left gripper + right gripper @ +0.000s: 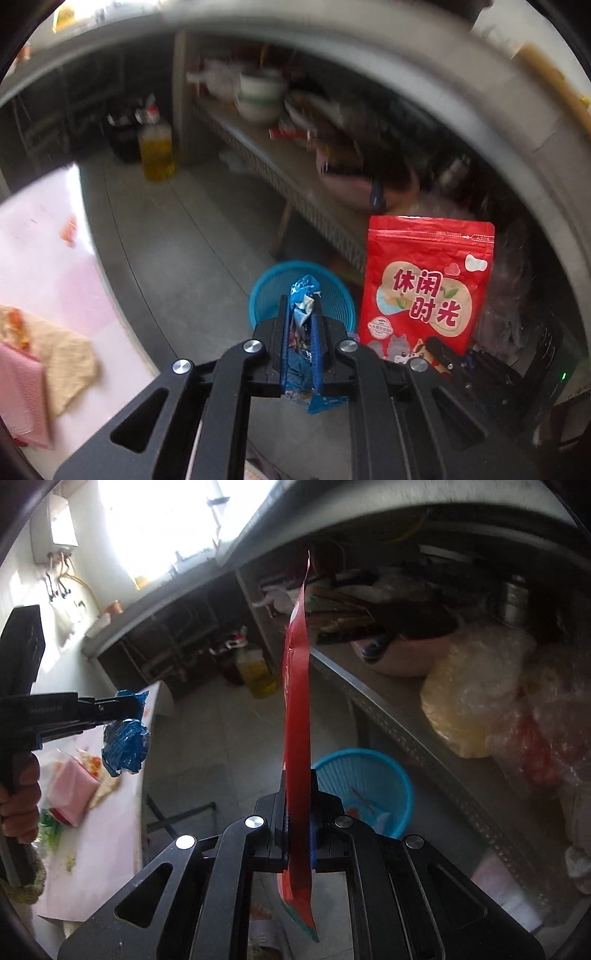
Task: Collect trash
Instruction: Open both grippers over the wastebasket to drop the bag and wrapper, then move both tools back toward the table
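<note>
Blue crumpled wrapper [301,325] is clamped in my left gripper [301,321], jaws closed tight on it, bits of foil sticking out past the tips and below. Red snack pouch [297,738] is pinched edge-on in my right gripper [298,812], jaws shut on its lower part; the pouch stands stiff and flat with its printed face showing in the left wrist view, top seal intact-looking.

Step, as I read it: carrying both pieces to the bin. Blue mesh basket [400,775] sits on the grey floor beside the low shelf [406,716], below and ahead of both grippers. In the left view it lies straight behind the wrapper; in the right view it is just right of the pouch, with some scraps already in it.

Next move calls for bringing each gripper over the basket rim, then opening the jaws. Pouch is tall and flat, so it may catch the rim or tip out; wrapper is light and could cling to the pads.

Table with pink cover [122,830] is off to the left; more litter seems to lie there, too blurry to name.
</note>
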Available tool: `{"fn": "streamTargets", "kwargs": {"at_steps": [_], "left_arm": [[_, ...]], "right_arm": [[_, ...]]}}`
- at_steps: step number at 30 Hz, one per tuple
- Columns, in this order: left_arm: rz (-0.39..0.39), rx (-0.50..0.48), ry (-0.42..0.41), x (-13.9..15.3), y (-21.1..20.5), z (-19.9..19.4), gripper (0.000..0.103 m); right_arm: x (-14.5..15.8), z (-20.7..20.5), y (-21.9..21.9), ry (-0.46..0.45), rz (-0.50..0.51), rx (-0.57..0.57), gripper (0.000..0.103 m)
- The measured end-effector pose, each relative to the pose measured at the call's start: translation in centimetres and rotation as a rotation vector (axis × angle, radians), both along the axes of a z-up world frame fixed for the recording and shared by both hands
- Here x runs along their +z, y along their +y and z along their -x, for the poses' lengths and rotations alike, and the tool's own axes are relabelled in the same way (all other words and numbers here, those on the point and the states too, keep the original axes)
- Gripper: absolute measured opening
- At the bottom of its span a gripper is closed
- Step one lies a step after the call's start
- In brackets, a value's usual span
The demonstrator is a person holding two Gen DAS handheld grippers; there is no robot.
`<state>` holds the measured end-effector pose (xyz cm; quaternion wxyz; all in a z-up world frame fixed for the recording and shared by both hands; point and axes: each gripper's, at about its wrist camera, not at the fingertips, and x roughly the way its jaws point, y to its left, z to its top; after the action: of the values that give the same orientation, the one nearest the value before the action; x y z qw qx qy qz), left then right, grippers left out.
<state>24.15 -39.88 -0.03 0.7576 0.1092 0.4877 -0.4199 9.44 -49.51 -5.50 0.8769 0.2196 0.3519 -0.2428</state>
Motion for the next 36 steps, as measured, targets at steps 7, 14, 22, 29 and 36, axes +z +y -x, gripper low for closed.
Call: {"fn": "streamTargets", "kwargs": {"at_steps": [7, 14, 22, 29, 36], "left_arm": [[-0.177, 0.0, 0.066, -7.6, -5.8, -2.6, 0.009], [-0.225, 0.031, 0.092, -10.4, -6.8, -4.7, 0.009], [-0.24, 0.031, 0.132, -12.0, -6.9, -5.6, 0.009], [-0.177, -0.025, 0.241, -12.6, -10.3, -4.8, 0.023], [-0.107, -0.003, 0.284, -11.8, -12.3, -3.8, 0.069]], "right_arm": [[-7.5, -4.0, -2.8, 0.128, -0.024, -0.038, 0.006], [-14.9, -8.8, -6.4, 0.249, -0.034, -0.091, 0.015], [-16.5, -5.9, -7.0, 0.306, -0.105, -0.192, 0.044], [-14.0, -0.3, -4.7, 0.211, -0.217, -0.234, 0.049], [-13.5, 2.0, -3.4, 0.237, -0.297, -0.266, 0.048]]}}
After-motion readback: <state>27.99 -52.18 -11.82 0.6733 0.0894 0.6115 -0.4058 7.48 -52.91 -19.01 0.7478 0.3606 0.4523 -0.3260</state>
